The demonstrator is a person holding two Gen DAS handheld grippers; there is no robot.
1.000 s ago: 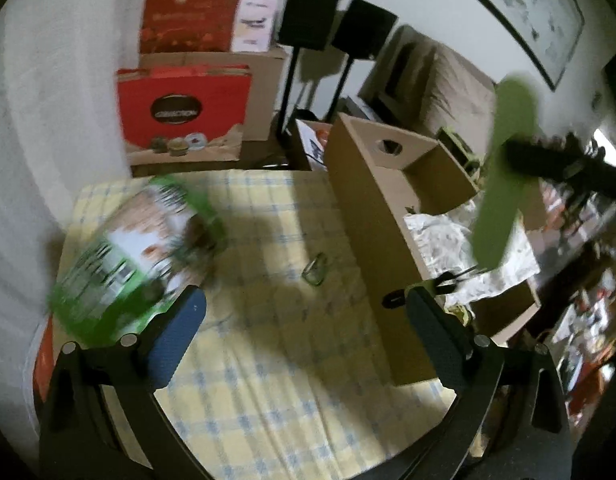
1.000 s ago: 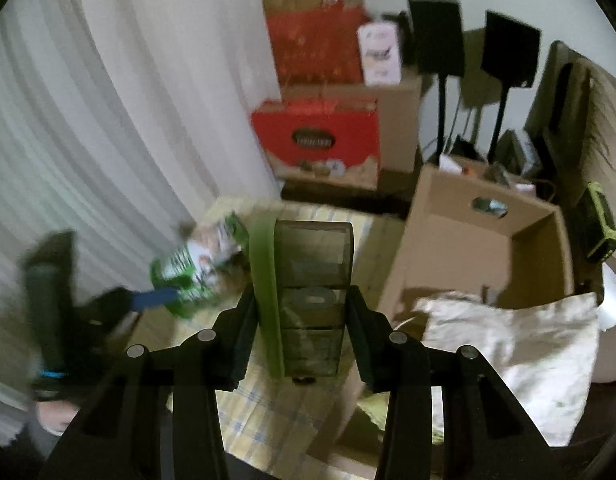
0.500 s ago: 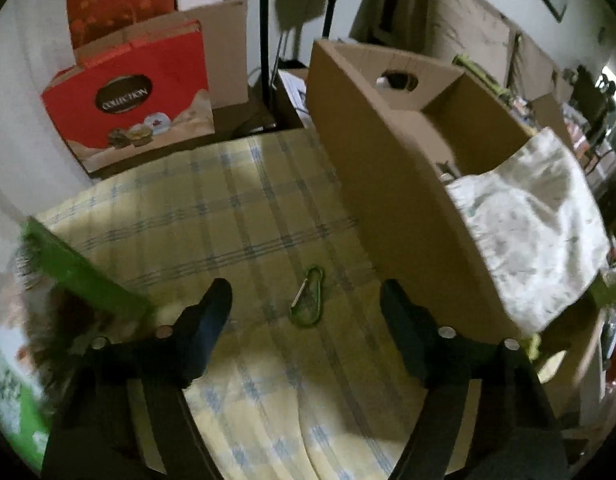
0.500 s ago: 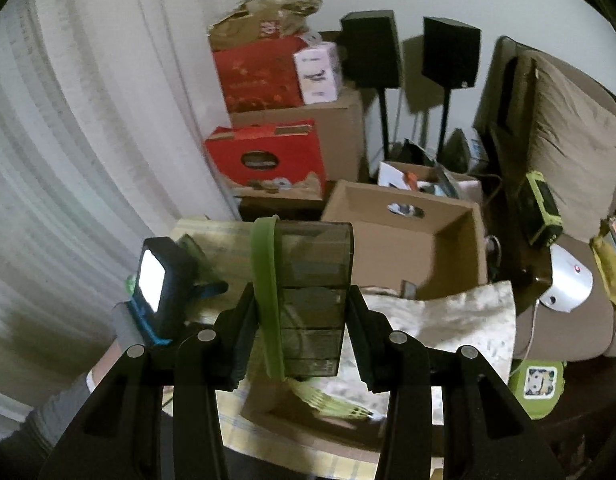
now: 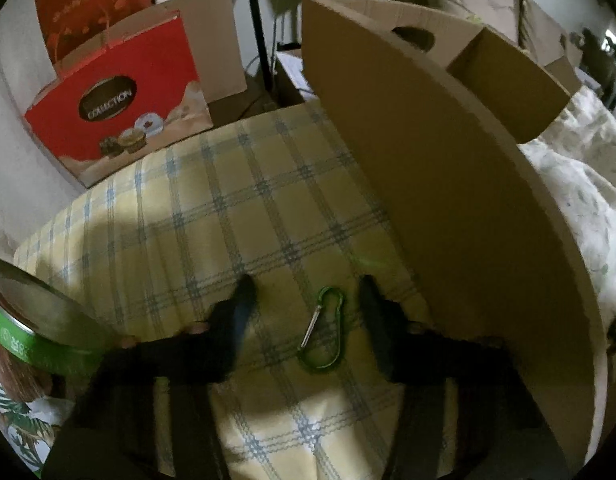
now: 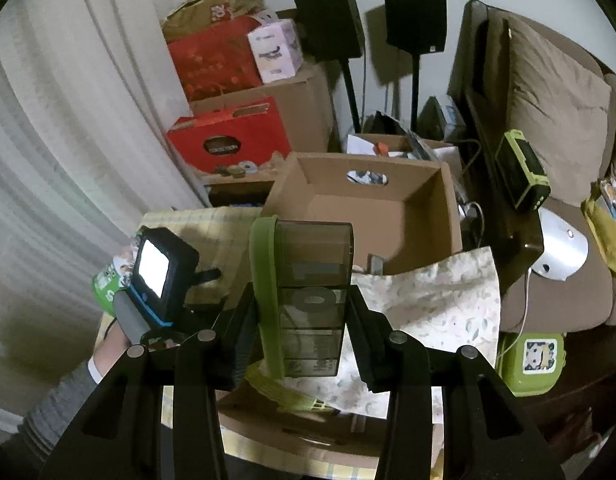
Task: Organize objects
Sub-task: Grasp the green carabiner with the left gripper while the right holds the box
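Two grippers going here, and I'm watching both feeds. The left gripper is pointing steeply down at the yellow plaid tablecloth, and its jaws are closing right now with a green carabiner lying flat on the cloth between them; the pads aren't touching it yet, there's cloth showing on both sides. The carabiner is sitting just beside the long side wall of the cardboard box, toward the near edge of the tabletop. A green-labelled can is poking in at the left edge of that view, close to the left finger. The right gripper is clamping a smoky translucent container with a green side, pads pressing on both its sides, and it's hanging upright over the near end of the open box, above a pale leaf-print cloth that's draped over the box's near edge. In the right view I'm also seeing the person's hand in a grey sleeve gripping the left tool's handle, down by the left edge of the table.
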